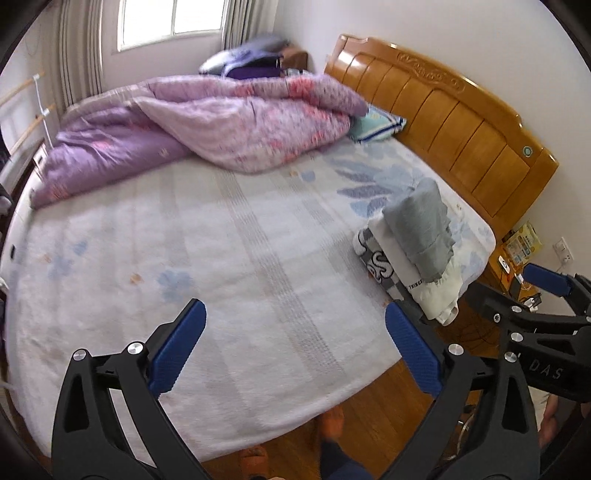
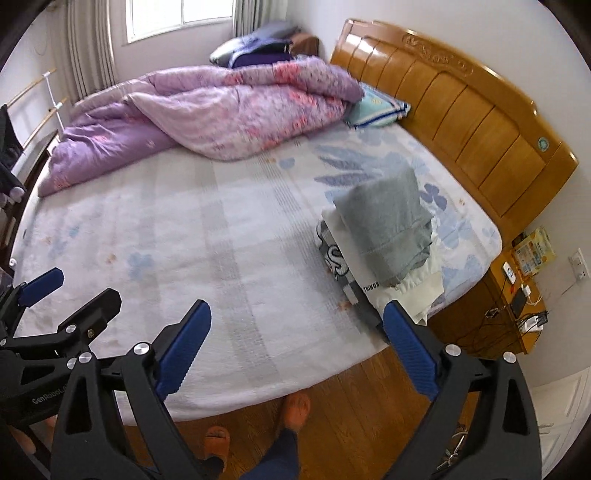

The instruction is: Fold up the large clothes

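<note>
Grey folded garment [image 2: 384, 229] tops stack | lower layers' folds unclear

Left wrist view: hangs above the bed's [image 1: 221, 266] foot edge, looking down across the mattress toward the headboard [image 1: 443, 110] at upper right; its own jaws fill the lower frame.
Right wrist view: same high spot, same heading, with the folded stack [image 2: 380, 236] larger in the frame and nearer its centre.
Shared: bed, quilt [image 1: 229, 125], window [image 2: 177, 14], headboard, stack.
Cross-sight: each camera catches the other gripper at its frame edge.
</note>
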Available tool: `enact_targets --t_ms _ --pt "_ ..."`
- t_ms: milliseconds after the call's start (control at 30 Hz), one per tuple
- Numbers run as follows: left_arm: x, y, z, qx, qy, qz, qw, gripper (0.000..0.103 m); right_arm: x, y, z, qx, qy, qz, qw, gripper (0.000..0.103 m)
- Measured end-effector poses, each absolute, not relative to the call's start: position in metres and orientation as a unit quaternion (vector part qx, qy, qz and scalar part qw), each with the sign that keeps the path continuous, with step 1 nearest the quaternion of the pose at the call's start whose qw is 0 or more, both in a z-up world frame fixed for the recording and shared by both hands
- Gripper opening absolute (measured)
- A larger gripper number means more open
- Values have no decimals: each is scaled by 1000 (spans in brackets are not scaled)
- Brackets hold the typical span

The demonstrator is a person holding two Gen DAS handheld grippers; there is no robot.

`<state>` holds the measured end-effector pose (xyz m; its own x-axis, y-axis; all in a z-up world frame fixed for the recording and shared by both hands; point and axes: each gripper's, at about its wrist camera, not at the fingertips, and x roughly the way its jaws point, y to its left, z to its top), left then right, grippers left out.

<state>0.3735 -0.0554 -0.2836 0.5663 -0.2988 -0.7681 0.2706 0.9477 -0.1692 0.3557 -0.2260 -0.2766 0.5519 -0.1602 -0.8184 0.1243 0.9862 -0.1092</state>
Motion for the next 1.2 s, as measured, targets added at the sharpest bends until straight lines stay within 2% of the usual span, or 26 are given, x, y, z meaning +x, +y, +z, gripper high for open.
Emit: enact_targets --t_ms 333,767,1200 --pt "305 -47 -211 -16 396 -91 914 98 305 -218 -222 -34 435 -24 899 92" --pt "182 -71 -167 -62 371 -9 927 98 209 -237 -182 -91 408 48 907 93" --pt "79 -35 -101 -59 321 18 945 98 126 -208 -124 -81 359 72 927 95"
